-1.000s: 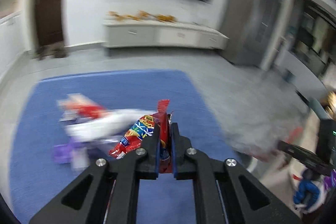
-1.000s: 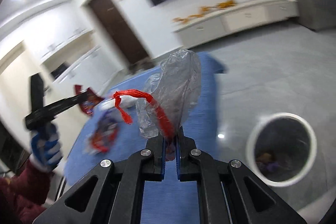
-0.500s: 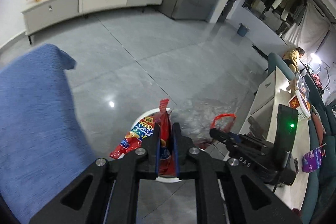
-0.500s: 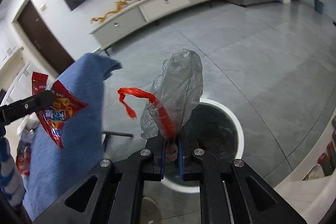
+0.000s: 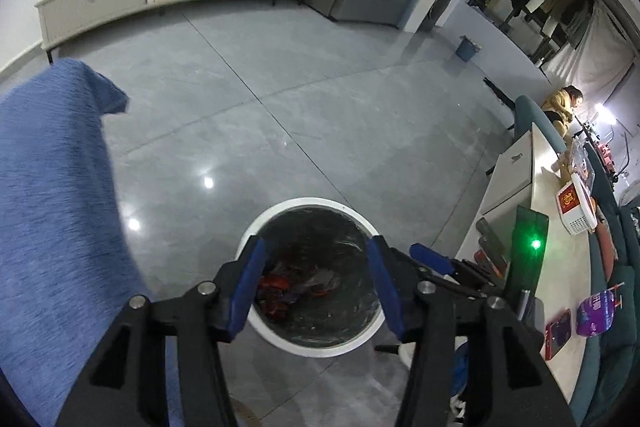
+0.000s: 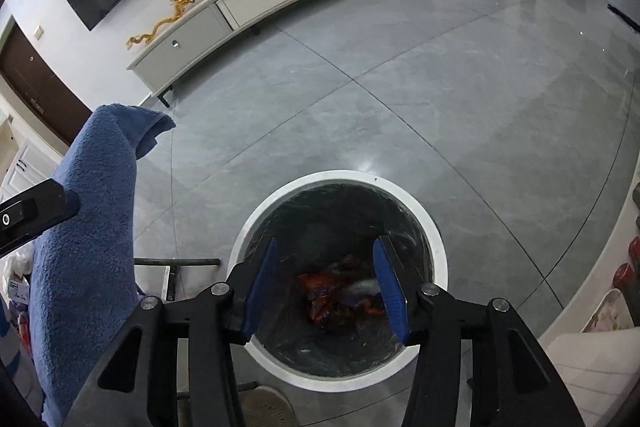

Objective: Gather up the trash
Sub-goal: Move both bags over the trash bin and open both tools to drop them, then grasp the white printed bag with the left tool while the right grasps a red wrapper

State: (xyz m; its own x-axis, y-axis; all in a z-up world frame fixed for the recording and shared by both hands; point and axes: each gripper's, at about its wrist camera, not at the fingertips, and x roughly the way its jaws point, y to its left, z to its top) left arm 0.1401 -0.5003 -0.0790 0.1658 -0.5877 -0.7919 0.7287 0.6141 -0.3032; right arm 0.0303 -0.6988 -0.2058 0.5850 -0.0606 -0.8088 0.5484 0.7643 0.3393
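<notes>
Both tools hang right over the trash bin (image 5: 276,219), and both are spread wide with nothing in them. The left hand-held gripper (image 5: 314,281) has its blue pads (image 5: 249,287) far apart, and the bin shows between them. The right hand-held gripper (image 6: 325,281) looks the same, jaws wide and empty, above the same round white rim.

The trash (image 6: 340,297) lies at the bottom of the bin, a heap of red, orange and pale wrappers on the dark bag liner. So this load looks done.

What could go wrong now? The two tools sit very near each other; in the left view the right tool's blue tip pokes in just beside the left one. If both pull away at once, they could bump.

The bin looks light, with a thin rim. If a tool dips too low when it turns, a finger could catch the rim or snag the liner and tip the bin. Then the trash would spill on the shiny floor (image 5: 320,99).

The blue cloth (image 6: 92,227) hangs over the edge of the bench, just beside the bin. A tool swinging back that way could hook the cloth and drag it down, along with whatever sits on top.

More packets (image 6: 16,279) seem to wait at the far left edge of the right view, but they are small and hard to make out. Grabbing there without a good look could mean a miss.
</notes>
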